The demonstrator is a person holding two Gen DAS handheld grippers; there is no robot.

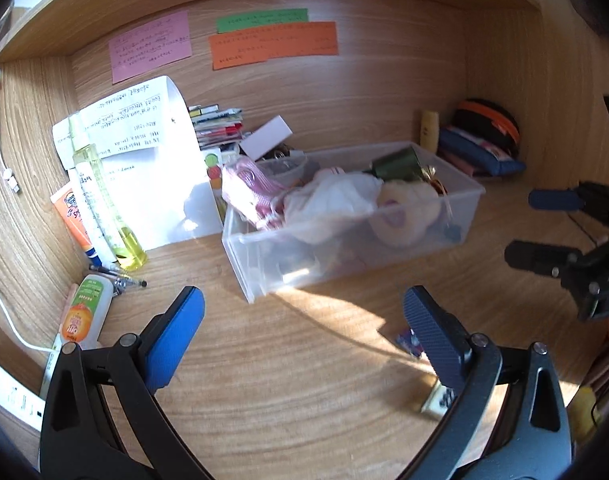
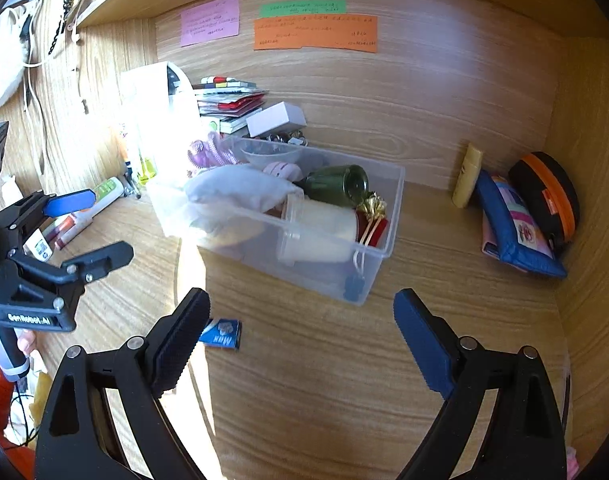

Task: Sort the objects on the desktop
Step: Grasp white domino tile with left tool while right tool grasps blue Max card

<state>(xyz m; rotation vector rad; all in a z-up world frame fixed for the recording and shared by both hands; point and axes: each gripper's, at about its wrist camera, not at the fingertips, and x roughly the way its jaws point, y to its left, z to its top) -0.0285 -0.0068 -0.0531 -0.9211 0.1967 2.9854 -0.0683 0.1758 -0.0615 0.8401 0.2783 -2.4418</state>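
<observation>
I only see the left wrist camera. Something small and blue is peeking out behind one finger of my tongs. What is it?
Observer: The right wrist camera shows it whole. It is a small blue packet with white letters, lying flat on the desk in front of the clear bin.
Operator: What's the shiny bit inside the bin?
Observer: A gold bow. Here it sits on a red thing at the bin's end.
Operator: Is anything on the wall that I can't see?
Observer: Yes, a white cloth thing, maybe a bag, hangs high on the left.
</observation>
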